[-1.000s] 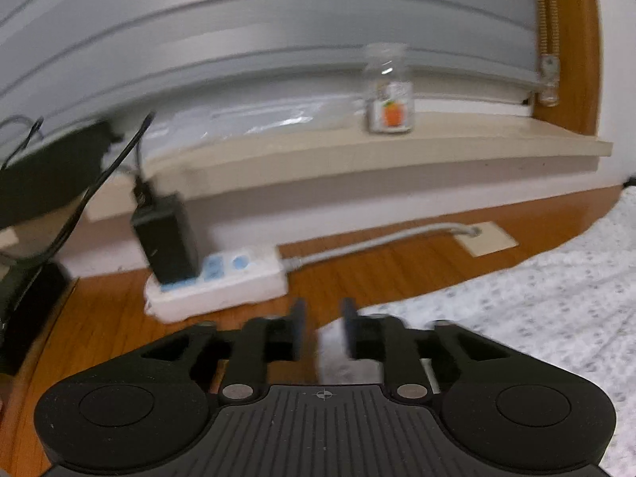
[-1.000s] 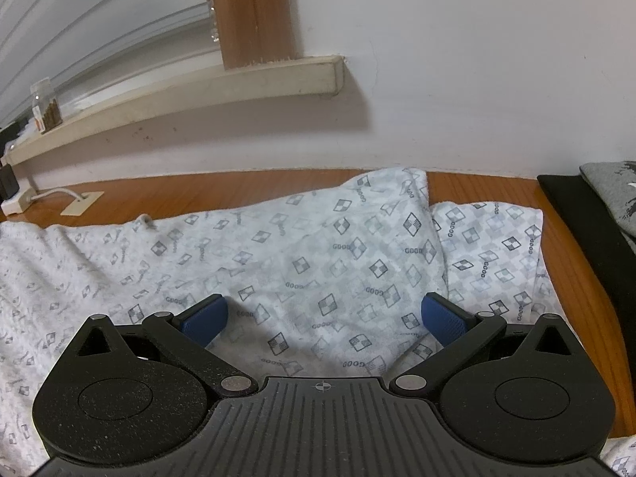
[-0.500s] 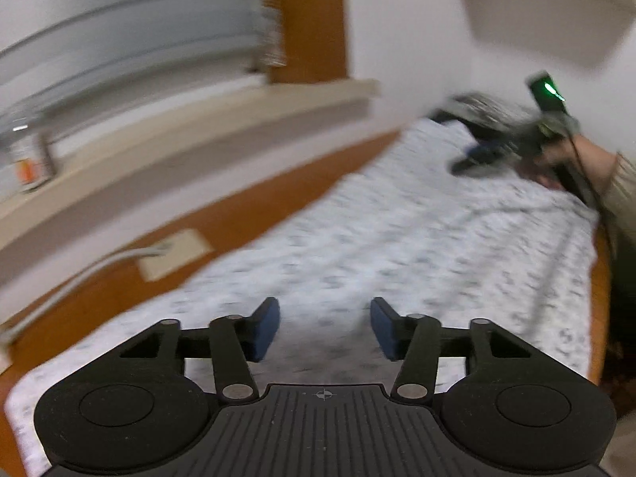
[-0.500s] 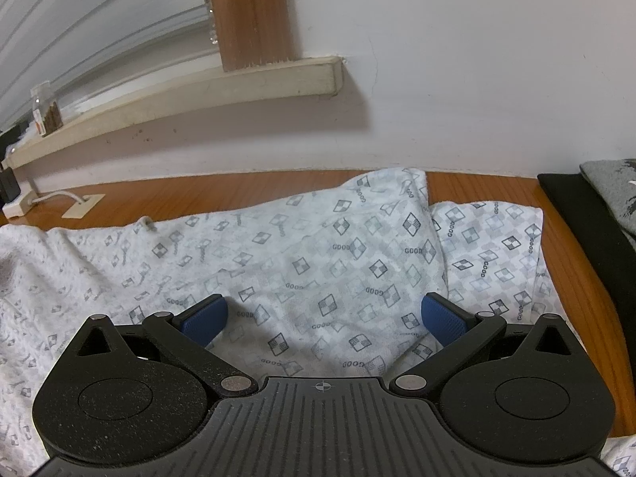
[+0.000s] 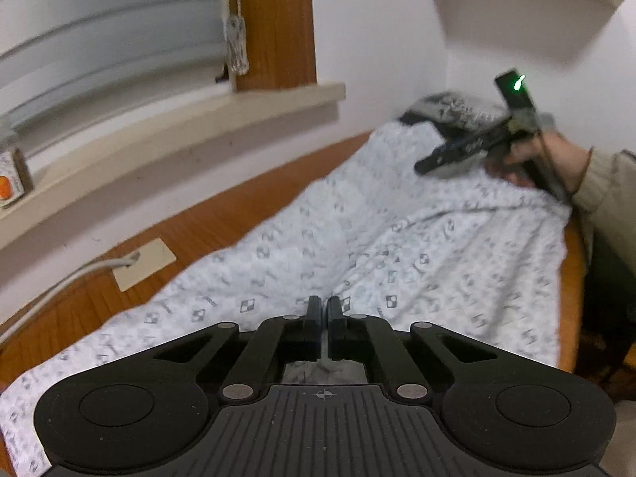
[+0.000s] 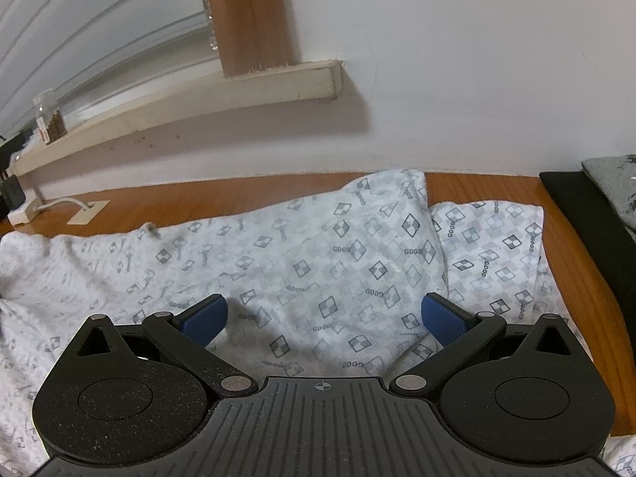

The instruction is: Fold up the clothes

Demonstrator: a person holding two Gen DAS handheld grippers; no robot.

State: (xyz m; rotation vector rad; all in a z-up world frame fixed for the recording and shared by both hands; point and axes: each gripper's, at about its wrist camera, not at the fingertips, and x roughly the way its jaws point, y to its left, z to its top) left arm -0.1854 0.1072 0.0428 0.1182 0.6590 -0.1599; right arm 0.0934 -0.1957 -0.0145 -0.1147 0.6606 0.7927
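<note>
The black two-finger left gripper (image 5: pixel 322 310) is seen with its jaws drawn together over the white cotton garment printed with grey checked diamonds (image 5: pixel 357 246), a fold of cloth apparently pinched between them. The garment is spread along a brown wooden table (image 5: pixel 222 214). Far right, the black right gripper (image 5: pixel 469 151), a green light glowing on it, is gripped in a hand (image 5: pixel 552 159) above the cloth. A cream window sill (image 5: pixel 179 135) carries a small glass jar (image 5: pixel 12 175) at the left edge
</note>
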